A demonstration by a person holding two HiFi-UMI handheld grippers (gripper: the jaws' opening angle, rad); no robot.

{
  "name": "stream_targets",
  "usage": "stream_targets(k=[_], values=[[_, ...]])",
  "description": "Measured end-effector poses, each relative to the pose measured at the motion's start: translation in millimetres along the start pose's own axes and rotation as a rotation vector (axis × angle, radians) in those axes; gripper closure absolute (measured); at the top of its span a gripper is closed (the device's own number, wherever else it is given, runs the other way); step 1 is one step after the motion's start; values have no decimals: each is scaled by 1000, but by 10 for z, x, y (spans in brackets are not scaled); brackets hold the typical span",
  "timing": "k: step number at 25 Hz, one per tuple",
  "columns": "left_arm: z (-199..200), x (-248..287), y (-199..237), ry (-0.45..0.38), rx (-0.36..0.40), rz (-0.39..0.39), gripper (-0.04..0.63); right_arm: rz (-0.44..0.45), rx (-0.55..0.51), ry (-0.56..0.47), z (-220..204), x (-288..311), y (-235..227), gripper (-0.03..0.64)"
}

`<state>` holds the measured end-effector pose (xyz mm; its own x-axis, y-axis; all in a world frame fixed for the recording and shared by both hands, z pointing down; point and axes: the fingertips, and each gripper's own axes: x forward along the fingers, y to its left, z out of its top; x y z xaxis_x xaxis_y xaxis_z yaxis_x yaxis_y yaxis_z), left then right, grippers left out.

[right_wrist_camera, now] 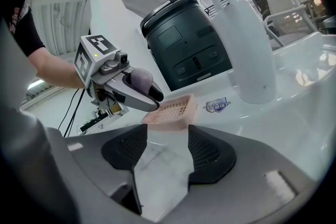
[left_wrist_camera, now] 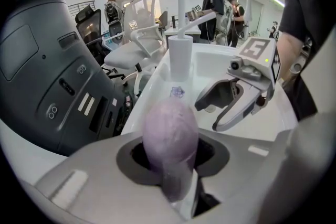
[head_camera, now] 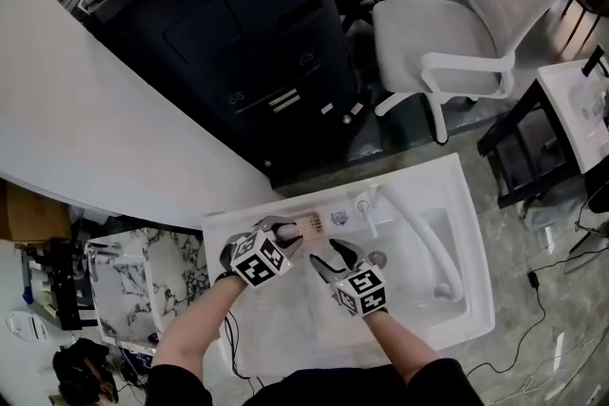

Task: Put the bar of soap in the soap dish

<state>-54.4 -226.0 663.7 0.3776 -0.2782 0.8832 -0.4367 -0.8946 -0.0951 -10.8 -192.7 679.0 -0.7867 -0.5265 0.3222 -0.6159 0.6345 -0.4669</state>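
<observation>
One soap (left_wrist_camera: 170, 134), a smooth, rounded oval bar of pale purple, is clamped between the jaws of the left gripper (head_camera: 284, 238). It hangs just over the left end of the one dish (right_wrist_camera: 170, 110), a shallow pink plastic tray with a perforated grid floor. The dish lies on the flat ledge of the glossy white sink (head_camera: 462, 204); whether soap and dish touch cannot be made out. Right of that, the second of the two grippers, the right gripper (head_camera: 326, 260), hovers over the basin, its jaws spread and nothing between their textured dark pads. Further right rises one white, smoothly curved faucet (right_wrist_camera: 242, 34)
</observation>
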Motion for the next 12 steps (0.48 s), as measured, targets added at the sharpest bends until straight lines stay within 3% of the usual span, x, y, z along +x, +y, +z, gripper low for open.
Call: stream_targets(k=[12], values=[[-41,183,-62,75,66,-29,426,3,21,-15,33,32,-39,379]])
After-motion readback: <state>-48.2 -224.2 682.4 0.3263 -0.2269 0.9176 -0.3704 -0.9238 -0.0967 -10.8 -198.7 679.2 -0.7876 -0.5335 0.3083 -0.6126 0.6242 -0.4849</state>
